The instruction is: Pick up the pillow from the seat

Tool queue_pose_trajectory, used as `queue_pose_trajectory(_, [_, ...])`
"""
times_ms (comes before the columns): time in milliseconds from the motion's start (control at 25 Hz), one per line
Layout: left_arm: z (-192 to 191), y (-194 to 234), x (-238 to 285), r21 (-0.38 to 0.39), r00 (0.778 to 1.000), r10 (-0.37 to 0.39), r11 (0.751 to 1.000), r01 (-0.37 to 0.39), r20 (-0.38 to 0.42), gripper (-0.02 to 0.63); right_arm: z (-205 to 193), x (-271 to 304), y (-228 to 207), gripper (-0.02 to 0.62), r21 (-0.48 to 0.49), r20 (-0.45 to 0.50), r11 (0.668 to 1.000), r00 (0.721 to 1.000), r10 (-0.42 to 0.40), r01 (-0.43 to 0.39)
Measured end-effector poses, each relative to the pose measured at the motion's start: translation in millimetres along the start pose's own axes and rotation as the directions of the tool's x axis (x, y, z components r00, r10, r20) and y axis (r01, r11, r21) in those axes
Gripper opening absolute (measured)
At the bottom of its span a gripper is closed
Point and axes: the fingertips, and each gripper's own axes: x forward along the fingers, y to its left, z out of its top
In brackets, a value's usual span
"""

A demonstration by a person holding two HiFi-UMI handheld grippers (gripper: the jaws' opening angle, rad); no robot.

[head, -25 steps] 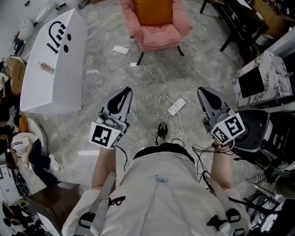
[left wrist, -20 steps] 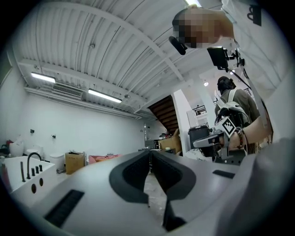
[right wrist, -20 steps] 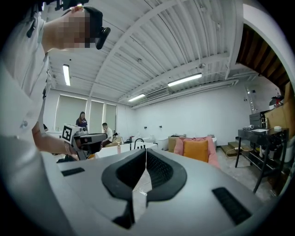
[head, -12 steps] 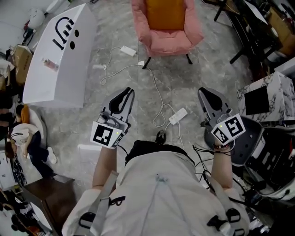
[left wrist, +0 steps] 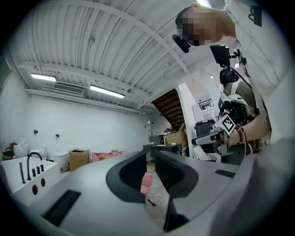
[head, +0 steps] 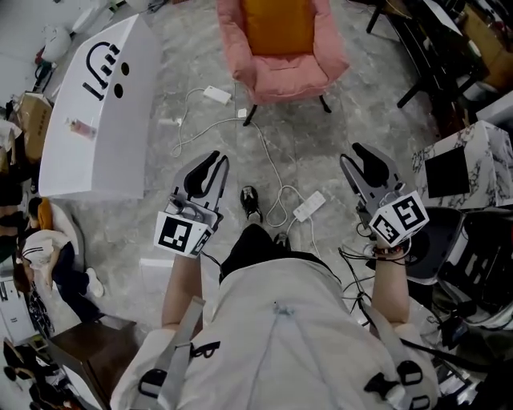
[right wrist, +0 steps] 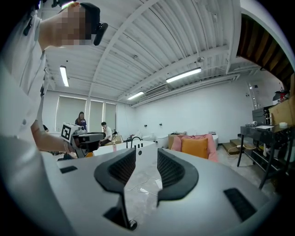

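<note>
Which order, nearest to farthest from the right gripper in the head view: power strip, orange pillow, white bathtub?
From the right gripper, its fingers just opening with nothing between them:
1. Power strip, on the floor just to its left.
2. Orange pillow, on the pink chair ahead.
3. White bathtub, far left.

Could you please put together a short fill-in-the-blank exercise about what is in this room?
1. The orange square fabric pillow rests on the seat of the ____ upholstered armchair.
2. The white rectangular power strip lies on the ____ in front of the armchair.
3. In the head view, the large white box-shaped tub stands to the armchair's ____.

Missing words: pink; floor; left.
</note>
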Motion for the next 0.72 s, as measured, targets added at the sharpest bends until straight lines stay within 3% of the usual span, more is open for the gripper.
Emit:
queue_pose_trajectory(320, [-16.0, 41.4, 68.1, -0.031, 0.995, -0.096, 0.995, 0.096, 0.001, 0.095, 5.2, 43.4, -53.7, 0.155, 0.014, -0.018, 0.997, 0.997, -0.08, 0.081])
queue_pose_trajectory(720, [-42.5, 133.8, 166.9, -0.072, 0.985, -0.168, 0.983, 0.166, -0.024, 0.117, 0.9, 147.9, -128.7, 0.163, 0.066, -0.061, 0.988, 0.988, -0.139, 0.143])
